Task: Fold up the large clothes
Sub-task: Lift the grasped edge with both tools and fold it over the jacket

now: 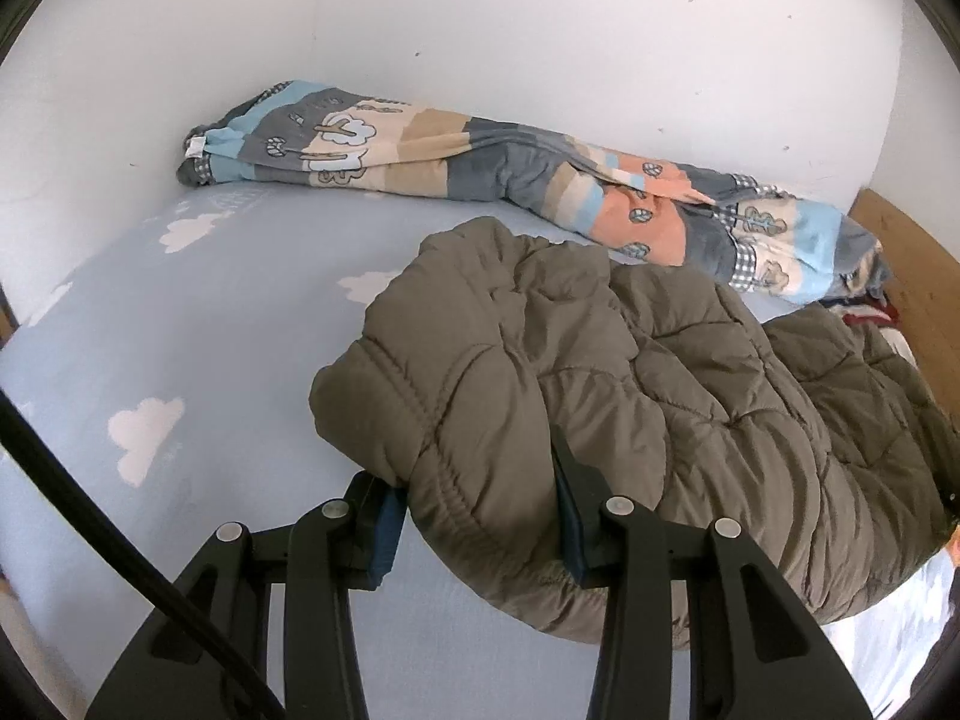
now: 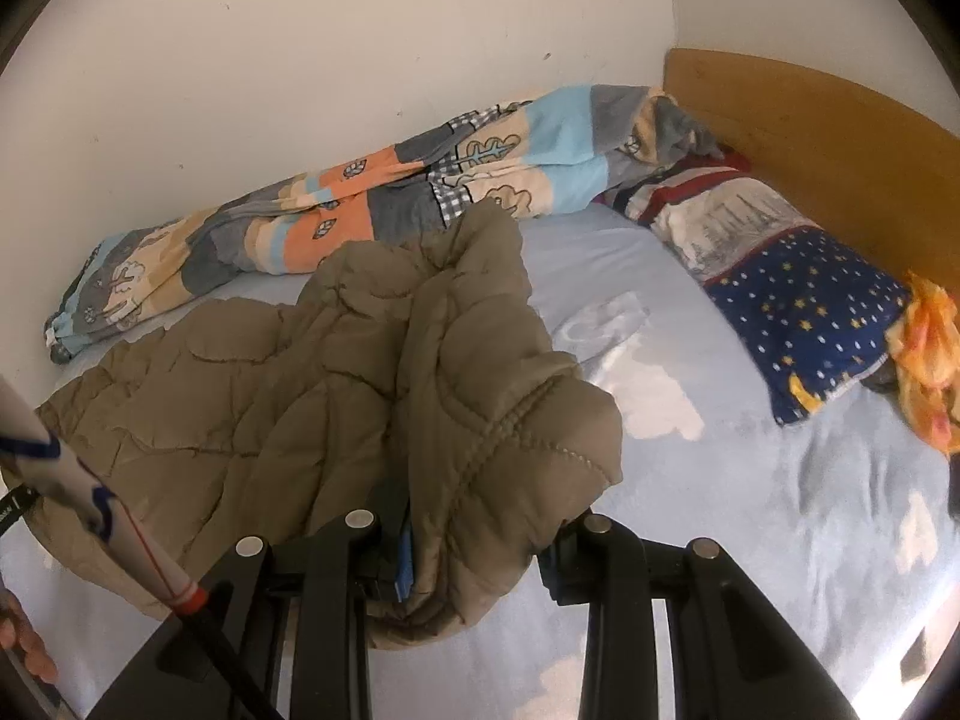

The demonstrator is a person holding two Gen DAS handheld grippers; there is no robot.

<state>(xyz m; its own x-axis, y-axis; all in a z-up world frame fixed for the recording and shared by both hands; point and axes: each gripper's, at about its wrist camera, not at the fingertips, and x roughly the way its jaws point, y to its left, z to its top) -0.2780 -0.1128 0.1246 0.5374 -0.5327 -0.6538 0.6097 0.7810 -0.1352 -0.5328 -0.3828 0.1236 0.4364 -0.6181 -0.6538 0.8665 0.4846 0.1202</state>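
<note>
No brand or readable writing shows anywhere; a small white tag at the far left end of the rolled blanket is too small to read. The quilted jacket is a puffy olive-brown garment with stitched curved panels and gathered elastic hems, lying crumpled across the middle of the bed sheet, which is pale blue with white clouds. The left gripper is clamped on a bunched, elastic-edged part of the jacket at its near left side, the fabric filling the gap between the blue pads. The right gripper is likewise clenched on a thick fold at the jacket's near right edge. The patchwork blanket lies along the far wall. A star-patterned pillow rests at the right by the wooden headboard.
</note>
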